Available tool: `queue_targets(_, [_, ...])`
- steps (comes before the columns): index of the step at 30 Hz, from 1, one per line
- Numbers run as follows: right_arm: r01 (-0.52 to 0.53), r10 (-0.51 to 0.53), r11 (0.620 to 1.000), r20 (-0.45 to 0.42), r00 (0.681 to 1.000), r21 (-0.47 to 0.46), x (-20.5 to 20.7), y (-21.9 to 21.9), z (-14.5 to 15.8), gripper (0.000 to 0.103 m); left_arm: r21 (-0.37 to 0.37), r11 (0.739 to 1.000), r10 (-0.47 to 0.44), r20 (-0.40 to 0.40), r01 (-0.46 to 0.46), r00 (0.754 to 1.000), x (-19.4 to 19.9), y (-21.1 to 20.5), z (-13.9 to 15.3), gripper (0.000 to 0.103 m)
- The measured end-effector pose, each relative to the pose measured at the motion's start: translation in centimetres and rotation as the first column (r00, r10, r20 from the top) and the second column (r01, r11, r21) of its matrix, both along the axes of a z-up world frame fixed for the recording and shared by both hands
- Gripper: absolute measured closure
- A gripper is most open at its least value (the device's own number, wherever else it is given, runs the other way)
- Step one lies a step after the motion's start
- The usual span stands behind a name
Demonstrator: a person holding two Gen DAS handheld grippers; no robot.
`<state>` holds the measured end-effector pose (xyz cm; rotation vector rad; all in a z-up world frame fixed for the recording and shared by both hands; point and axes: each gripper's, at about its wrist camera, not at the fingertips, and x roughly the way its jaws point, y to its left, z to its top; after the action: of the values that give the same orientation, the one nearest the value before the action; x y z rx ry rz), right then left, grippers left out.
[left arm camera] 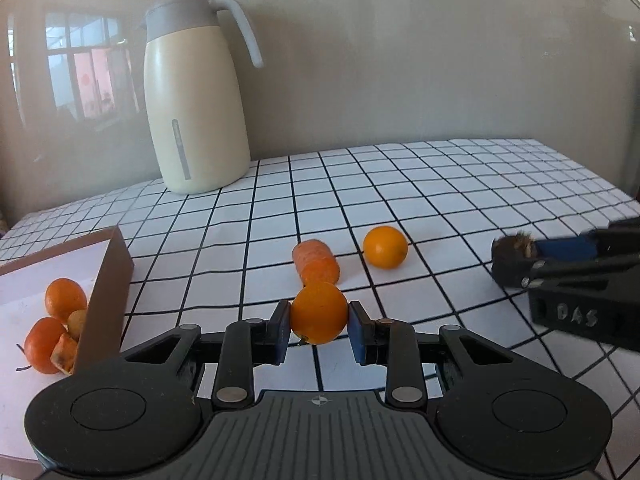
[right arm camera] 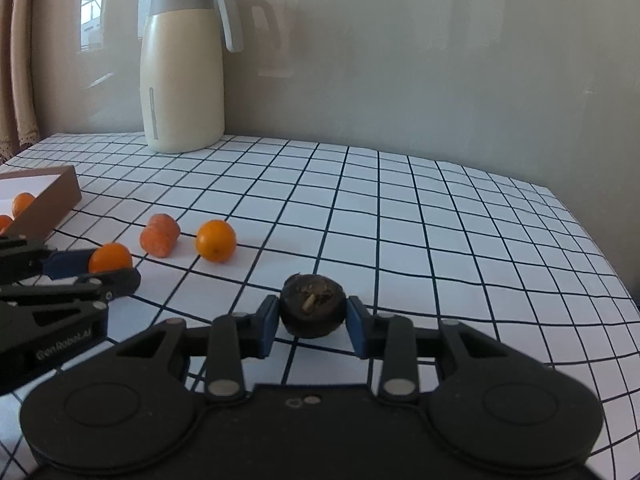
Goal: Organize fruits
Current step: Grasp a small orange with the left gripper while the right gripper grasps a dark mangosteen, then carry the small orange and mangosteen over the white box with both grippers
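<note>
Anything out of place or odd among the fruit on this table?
Yes. A carrot chunk lies on the checked tablecloth beside a loose orange: a vegetable among fruit. The right gripper is shut on a dark, shrivelled-looking fruit, possibly spoiled. The left gripper is shut on an ordinary orange.

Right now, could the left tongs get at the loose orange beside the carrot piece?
Probably not yet: the left tongs are shut on another orange. The loose orange lies unobstructed on the cloth.

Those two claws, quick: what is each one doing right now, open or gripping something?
Left gripper: closed on a small orange.
Right gripper: closed on a dark brown round fruit.
</note>
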<state>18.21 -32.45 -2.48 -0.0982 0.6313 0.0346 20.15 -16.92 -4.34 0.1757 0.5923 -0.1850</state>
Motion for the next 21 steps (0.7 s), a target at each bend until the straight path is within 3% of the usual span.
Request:
queue_targets(13, [-0.032, 0.032, 0.999, 0.101, 0.994, 0.001, -3.4, 2.5, 2.9, 0.076, -0.021, 1.0, 0.019, 0.106, -0.017, 0.994, -3.3, 3.6, 3.8, 0.073])
queue_targets(21, [-0.099, 0.098, 0.995, 0.14, 0.985, 0.001, -5.1, 5.6, 4.2, 0.076, -0.039, 0.997, 0.067, 0.131, -0.063, 0.989, -6.0, 7.1, 4.5, 0.073])
